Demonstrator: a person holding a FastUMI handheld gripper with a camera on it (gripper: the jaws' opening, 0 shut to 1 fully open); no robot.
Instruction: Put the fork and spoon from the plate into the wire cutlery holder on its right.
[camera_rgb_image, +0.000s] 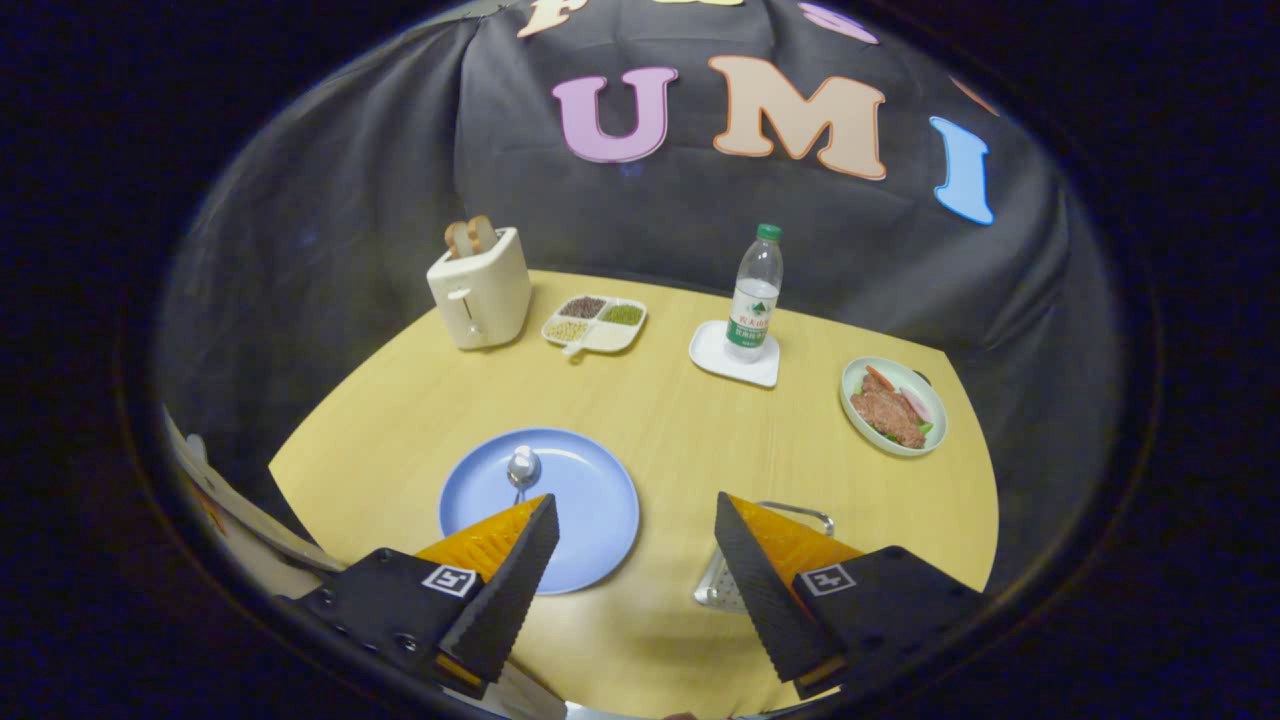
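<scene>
A blue plate (590, 510) lies on the yellow round table, just beyond my left finger. On it rests a silver spoon (522, 468), bowl end away from me, its handle running under the left fingertip; I cannot make out the fork. The wire cutlery holder (795, 516) stands to the plate's right, mostly hidden behind my right finger, with only its rim and a bit of its base showing. My gripper (636, 522) hovers above the table, open wide, nothing between its fingers.
At the far side of the table (660, 420) stand a white toaster (480, 290) with bread, a divided snack dish (595, 322), and a water bottle (756, 295) on a white coaster. A green plate of food (893, 406) sits at the right edge.
</scene>
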